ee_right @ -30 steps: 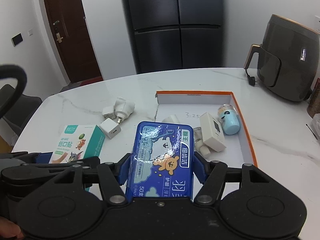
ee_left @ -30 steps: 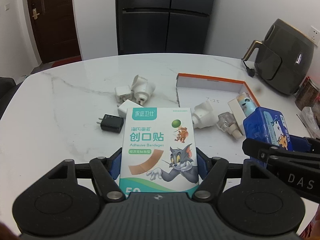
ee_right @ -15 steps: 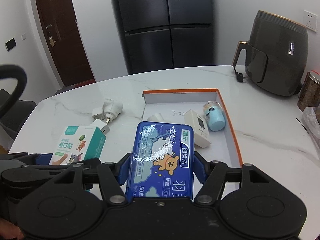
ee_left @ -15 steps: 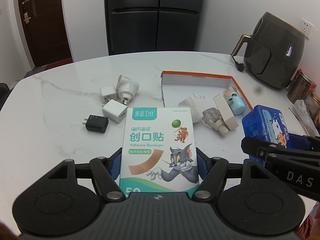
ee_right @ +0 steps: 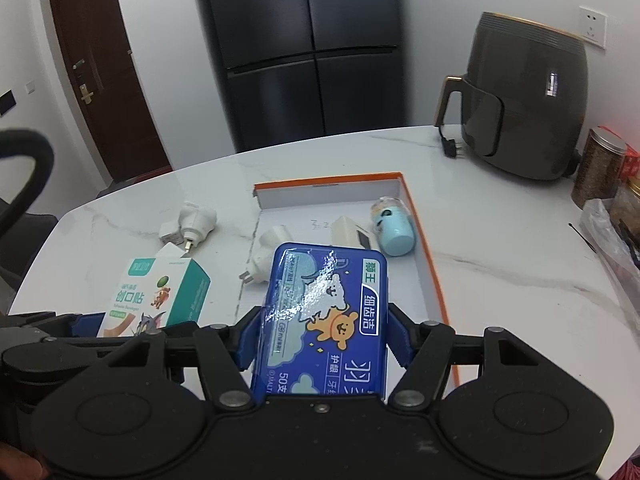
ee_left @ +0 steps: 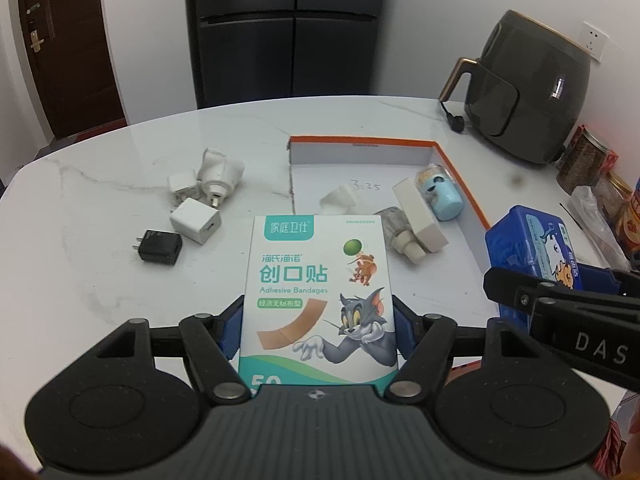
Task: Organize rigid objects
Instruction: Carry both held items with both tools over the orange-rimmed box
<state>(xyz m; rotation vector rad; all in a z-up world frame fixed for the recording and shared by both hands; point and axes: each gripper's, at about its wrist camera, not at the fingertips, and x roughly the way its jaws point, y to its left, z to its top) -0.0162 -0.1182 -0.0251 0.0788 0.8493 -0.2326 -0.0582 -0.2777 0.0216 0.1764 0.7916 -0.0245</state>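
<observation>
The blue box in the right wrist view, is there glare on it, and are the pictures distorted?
Right wrist view: white glare streaks lie across the glossy blue box, hiding some print. Left wrist view: the bandage box reads sharp, without glare. Both views: fisheye bending curves the table edge, corners dark.

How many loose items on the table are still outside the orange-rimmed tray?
4: white adapter, small white plug, white cube charger, black charger, clustered left of the tray. Others may be hidden.

The flat cardboard bandage box [ee_left: 318, 292] at lower centre is white and teal, with a grey cartoon cat. The glossy rectangular plastic case [ee_right: 324, 312] is deep blue, with an orange bear. The shallow white tray [ee_left: 360, 142] has an orange rim.
</observation>
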